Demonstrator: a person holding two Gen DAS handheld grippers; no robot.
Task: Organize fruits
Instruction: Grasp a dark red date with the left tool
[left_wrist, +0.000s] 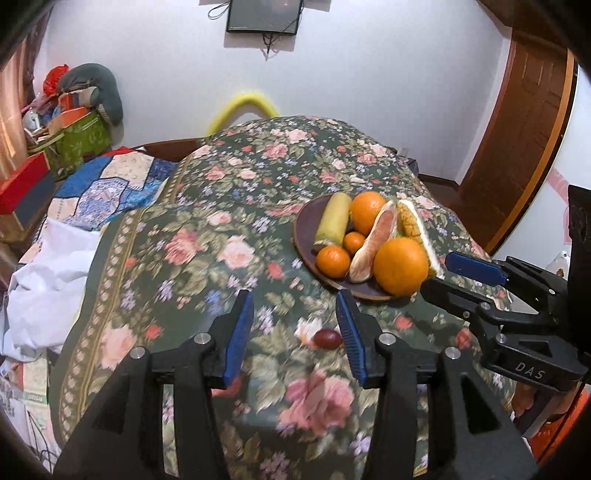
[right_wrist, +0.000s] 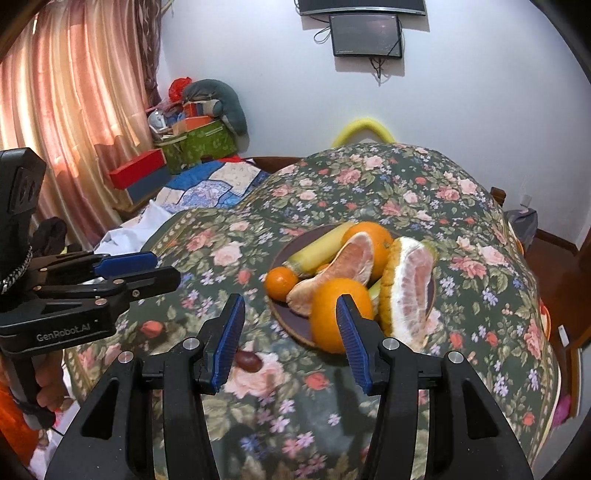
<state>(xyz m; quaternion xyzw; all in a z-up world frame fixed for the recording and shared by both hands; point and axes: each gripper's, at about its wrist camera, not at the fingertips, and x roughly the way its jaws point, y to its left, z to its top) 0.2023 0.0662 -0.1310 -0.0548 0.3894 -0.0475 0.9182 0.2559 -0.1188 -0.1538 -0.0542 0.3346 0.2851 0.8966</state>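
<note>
A brown plate (left_wrist: 304, 225) on the floral cloth holds a banana (left_wrist: 334, 219), two large oranges (left_wrist: 400, 266), two small mandarins (left_wrist: 332, 261) and two pomelo wedges (left_wrist: 375, 243). A dark red grape-like fruit (left_wrist: 327, 339) lies alone on the cloth in front of the plate. My left gripper (left_wrist: 295, 328) is open and empty, with the red fruit just inside its right finger. My right gripper (right_wrist: 291, 332) is open and empty; the red fruit (right_wrist: 248, 361) lies by its left finger and the near orange (right_wrist: 330, 314) sits behind its right finger.
The floral cloth (left_wrist: 229, 236) covers a rounded table. A patchwork quilt (left_wrist: 110, 184) and white sheet (left_wrist: 55, 280) lie to the left, with boxes and clutter (left_wrist: 70, 129) beyond. A wooden door (left_wrist: 524, 122) stands at the right. The right gripper shows in the left wrist view (left_wrist: 461, 273).
</note>
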